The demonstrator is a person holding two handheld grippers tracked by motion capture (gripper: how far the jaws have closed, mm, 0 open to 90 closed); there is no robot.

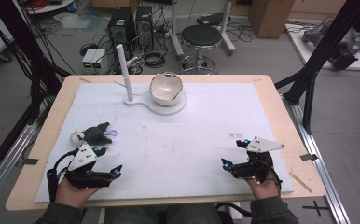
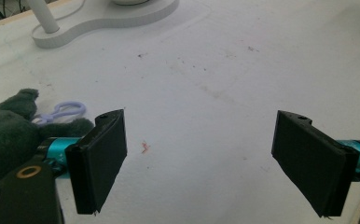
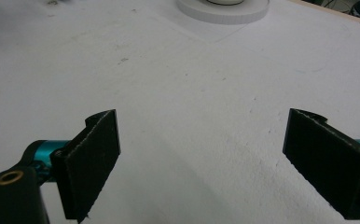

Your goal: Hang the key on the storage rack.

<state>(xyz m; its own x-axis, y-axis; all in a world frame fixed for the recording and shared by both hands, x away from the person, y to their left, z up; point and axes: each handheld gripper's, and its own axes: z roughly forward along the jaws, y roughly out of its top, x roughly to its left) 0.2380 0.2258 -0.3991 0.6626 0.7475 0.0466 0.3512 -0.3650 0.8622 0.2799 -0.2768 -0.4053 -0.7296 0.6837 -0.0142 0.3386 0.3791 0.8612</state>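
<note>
With both sets of jaws wide and empty, the left gripper (image 1: 114, 161) should swing toward the plush toy (image 2: 5, 133) lying just outside its left jaw, squaring up before closing.

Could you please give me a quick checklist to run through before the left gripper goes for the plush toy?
1. Left gripper open, nothing between the pads: ok.
2. Right gripper open and away from the toy: ok.
3. Plush toy lies free on the white mat: ok.
4. Purple clip beside the toy, attached or loose: cannot tell.
5. Bowl on the stand at the far side, upright: ok.
</note>
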